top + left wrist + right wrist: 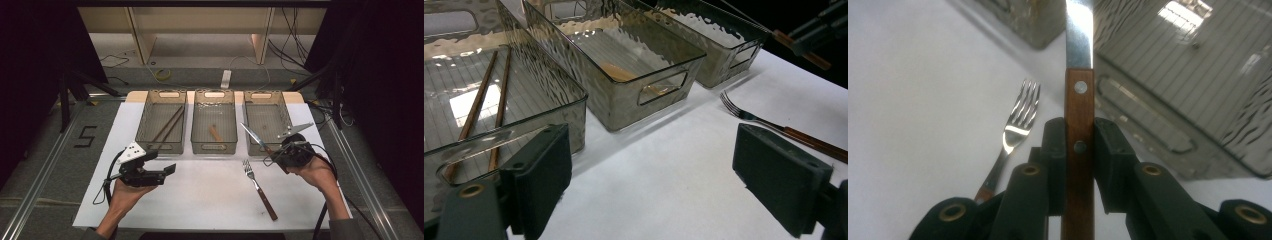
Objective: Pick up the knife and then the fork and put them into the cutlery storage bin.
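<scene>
My right gripper (pixel 276 155) is shut on a knife (pixel 1079 105) by its riveted wooden handle. The steel blade (pixel 251 134) points up and left over the front rim of the right tray (pixel 287 114). A fork (pixel 259 187) with a wooden handle lies on the white mat below the knife, tines toward the trays. Near the mat's left side my left gripper (pixel 170 169) is held open with nothing between its pads (pixel 544 170). The left tray (pixel 142 120) holds two chopsticks (pixel 167 125), and the middle tray (pixel 196 122) holds a small wooden piece (pixel 215 133).
Three clear smoked trays stand side by side along the far edge of the white mat (pixel 210 195). Cables (pixel 300 45) and shelf legs lie on the floor beyond the table. A metal rail (pixel 45 165) runs along each side.
</scene>
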